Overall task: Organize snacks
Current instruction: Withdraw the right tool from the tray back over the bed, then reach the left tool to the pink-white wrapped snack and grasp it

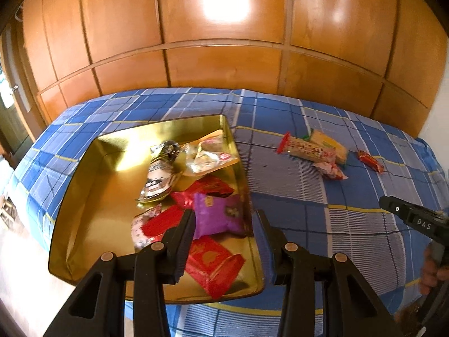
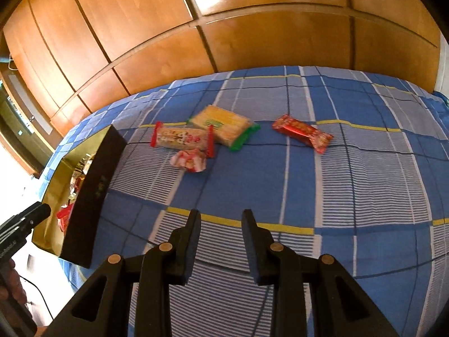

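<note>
Both claws stand spread with nothing between their pads: the left gripper hangs over the near right corner of the gold box, the right gripper over bare blue checked bedspread.

Inside the box lies a heap of snack packets; a purple packet and a flat red packet are plain, while the rest overlap too much to count, and the left finger covers part of them. From the right wrist view the box's dark outer wall hides nearly all its contents.

Four snacks remain loose on the bedspread: a long red-ended bar, a yellow wafer pack touching it, a small crumpled pink-and-white packet just beside them, and a red bar apart to the right.

Wooden wardrobe doors stand behind the bed.
</note>
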A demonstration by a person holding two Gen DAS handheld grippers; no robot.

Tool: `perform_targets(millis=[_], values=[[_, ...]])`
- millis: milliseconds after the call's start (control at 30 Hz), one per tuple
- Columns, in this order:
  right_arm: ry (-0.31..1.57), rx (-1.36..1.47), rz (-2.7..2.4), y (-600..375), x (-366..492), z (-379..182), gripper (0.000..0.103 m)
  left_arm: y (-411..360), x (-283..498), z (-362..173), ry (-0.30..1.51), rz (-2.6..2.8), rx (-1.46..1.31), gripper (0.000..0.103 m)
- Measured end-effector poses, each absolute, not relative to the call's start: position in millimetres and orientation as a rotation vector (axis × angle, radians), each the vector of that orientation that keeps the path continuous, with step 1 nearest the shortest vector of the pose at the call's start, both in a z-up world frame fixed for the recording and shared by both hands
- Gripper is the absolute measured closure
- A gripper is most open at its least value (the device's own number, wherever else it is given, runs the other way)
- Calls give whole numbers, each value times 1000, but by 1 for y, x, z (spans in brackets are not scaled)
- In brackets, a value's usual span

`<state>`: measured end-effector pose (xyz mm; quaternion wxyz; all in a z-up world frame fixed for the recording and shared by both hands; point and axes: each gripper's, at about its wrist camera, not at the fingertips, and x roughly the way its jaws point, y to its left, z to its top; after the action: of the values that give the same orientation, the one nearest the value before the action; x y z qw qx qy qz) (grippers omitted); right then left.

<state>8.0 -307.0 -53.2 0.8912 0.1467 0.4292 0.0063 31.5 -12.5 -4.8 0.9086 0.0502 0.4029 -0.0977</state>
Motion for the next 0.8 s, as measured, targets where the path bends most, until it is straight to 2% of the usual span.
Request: perform_targets(millis=[567,800], values=[[905,361,-63,-341,-1,-67,73,-76,46,-4,834,-322,197,60],[917,374,-90,-351,-3,-74,73,-103,62,-16,900,-379,192,60]])
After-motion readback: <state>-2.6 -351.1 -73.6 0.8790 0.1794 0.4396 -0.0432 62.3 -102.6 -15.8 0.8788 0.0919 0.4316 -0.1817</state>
